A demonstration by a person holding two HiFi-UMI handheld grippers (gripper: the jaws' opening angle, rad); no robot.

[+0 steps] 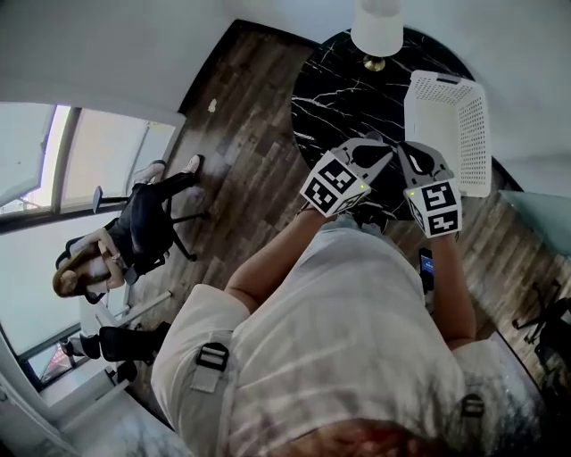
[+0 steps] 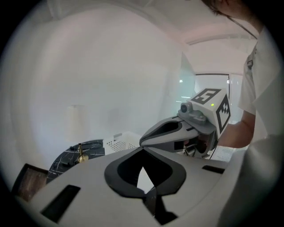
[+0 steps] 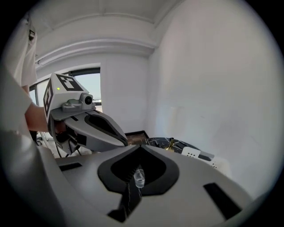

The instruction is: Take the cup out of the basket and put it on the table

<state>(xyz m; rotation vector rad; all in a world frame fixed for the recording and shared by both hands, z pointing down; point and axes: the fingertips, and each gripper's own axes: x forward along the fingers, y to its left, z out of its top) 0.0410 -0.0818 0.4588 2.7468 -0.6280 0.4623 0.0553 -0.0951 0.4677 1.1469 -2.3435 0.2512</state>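
Knocking the cup [image 3: 139, 178] over is my main worry from here. Both my tongs hang close together above the near edge of the table [image 1: 339, 89], and the cup seems to sit almost straight under them. I only see it through the hollow between the jaws of my right tongs [image 3: 141, 147]. It seems to stand on the dark marble rather than in the basket [image 1: 446, 80], which lies on the table's right side. From the head view I cannot pick the cup out at all. If I drop either tool without looking, a closed tip could tip it or push it off the near edge.

My right tongs are closed tip to tip, and as far as I can judge they grip nothing. The cup looks far too small to be between the pads. My left tongs [image 2: 142, 150] are closed the same way and empty.

The cup is small, clear and upright, probably light plastic. Being see-through, it nearly disappears against the black, white-veined top. That makes misjudging its place easy, and a light touch would likely send it sliding. The lamp [image 1: 376, 27] at the far side is well clear.
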